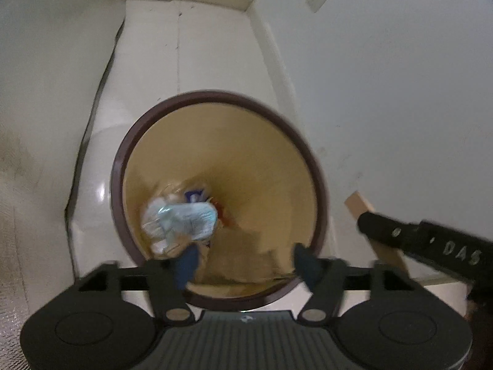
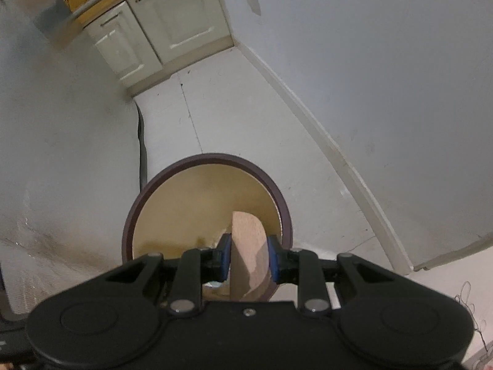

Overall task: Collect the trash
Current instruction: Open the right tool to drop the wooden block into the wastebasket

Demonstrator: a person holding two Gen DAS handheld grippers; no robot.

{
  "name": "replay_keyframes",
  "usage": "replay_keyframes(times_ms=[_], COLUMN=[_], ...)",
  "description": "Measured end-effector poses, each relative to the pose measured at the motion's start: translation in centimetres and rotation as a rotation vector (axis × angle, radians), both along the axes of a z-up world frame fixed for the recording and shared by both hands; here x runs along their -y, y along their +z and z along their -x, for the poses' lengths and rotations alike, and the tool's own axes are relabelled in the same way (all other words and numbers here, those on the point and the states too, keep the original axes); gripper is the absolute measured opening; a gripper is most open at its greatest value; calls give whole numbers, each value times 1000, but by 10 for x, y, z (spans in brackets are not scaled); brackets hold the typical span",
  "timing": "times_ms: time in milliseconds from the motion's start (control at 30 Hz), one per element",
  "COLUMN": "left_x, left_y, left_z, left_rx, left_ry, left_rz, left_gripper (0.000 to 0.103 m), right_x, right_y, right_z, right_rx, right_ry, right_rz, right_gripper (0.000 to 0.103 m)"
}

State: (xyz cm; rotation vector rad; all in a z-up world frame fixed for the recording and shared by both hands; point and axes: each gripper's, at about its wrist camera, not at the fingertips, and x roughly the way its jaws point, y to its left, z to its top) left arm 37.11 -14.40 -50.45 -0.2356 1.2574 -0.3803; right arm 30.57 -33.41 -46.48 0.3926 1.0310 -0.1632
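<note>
Trash (image 1: 180,220), a crumpled pale wrapper with scraps under it, is seen lying at the bottom of the round bin (image 1: 320,185) in the left wrist view; the bin is stood on the floor (image 1: 212,49) beside the wall. The left claw (image 1: 245,260) is held apart and empty right over the rim, probably just emptied. A piece of cardboard (image 1: 359,203) is seen at right, held by the right claw. In the right wrist view, the right claw (image 2: 248,257) is clamped on the cardboard piece (image 2: 248,240), held upright and edge-on above the bin (image 2: 285,215) opening, presumably so it drops straight in. Cabinets (image 2: 172,27) are seen in the far corner. Release is judged to be next.
</note>
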Motion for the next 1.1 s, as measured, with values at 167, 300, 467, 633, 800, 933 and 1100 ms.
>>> replay_keyframes(times_ms=[167, 300, 467, 633, 800, 933, 1100], left_x=[-6, -10, -15, -21, -25, -28, -26], left_y=[-7, -3, 4, 8, 5, 8, 14], left_z=[3, 5, -1, -3, -6, -5, -3], left_rx=[-16, -11, 19, 37, 40, 40, 55], left_ry=[-33, -56, -65, -51, -52, -47, -44], left_rz=[-118, -171, -232, -272, -312, -317, -340], left_gripper=[80, 86, 99, 103, 103, 103, 103], right_x=[-5, -13, -16, -16, -21, -25, -16], right_y=[-13, -22, -35, -38, -38, -40, -41], right_z=[-12, -14, -15, -28, -37, -34, -28], right_rx=[-23, -51, -88, -54, -20, -46, -79], right_ry=[35, 64, 86, 83, 101, 144, 132], right_rz=[-5, -4, -6, -41, -68, -8, 0], right_gripper=[26, 26, 26, 27, 70, 75, 83])
